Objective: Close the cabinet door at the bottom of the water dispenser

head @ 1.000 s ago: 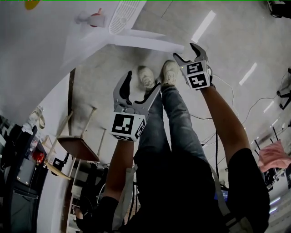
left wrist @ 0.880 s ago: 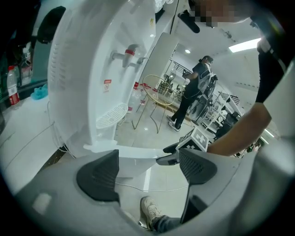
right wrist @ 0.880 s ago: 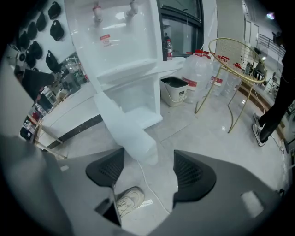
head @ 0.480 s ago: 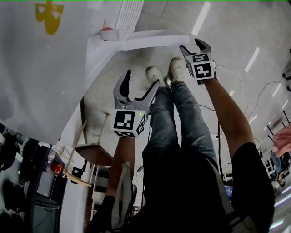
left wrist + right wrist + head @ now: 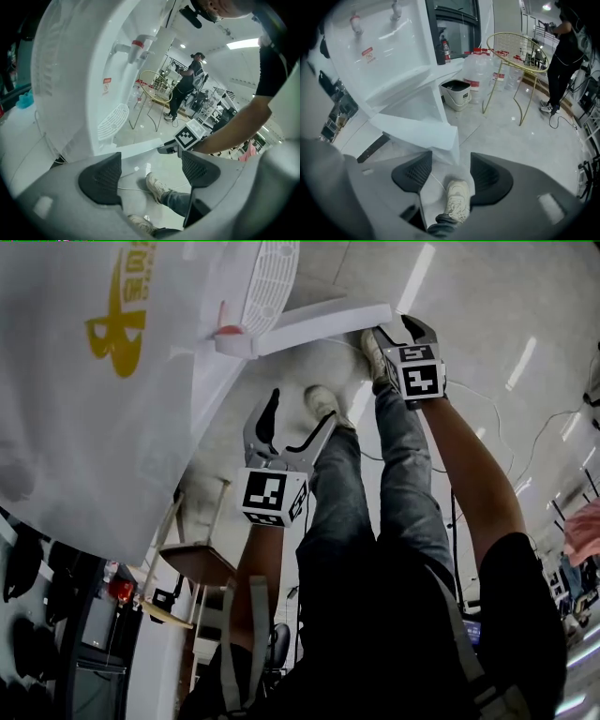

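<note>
"Cabinet door (image 5: 319,322), the flat white panel at the foot of the tall white water dispenser (image 5: 84,399) with the yellow logo: where does it stand?"

"Swung well out from the dispenser's base. It joins the dispenser at its left end, and its free end points right."

"And the left gripper (image 5: 295,427)?"

"Its grey jaws are wide apart, with nothing between them but the floor below. It sits short of the door, arm bent, tilted partly downward."

"The right gripper (image 5: 397,332)?"

"Forearm stretched forward, pointing steeply down at the door's free corner. Its jaws have just been closing to a middling gap. The corner sits just ahead of the tips, and neither pad presses on it."

"What could go wrong?"

"Three things, I'd judge. A push at that very corner may let the tips slide off the edge, leaving the door ajar. The person's pale shoe (image 5: 454,199) stands right below the corner, so the panel might knock the foot. And a thin white cable (image 5: 435,180) lies on the floor by the shoe, where it might get trapped as the door shuts."
</note>
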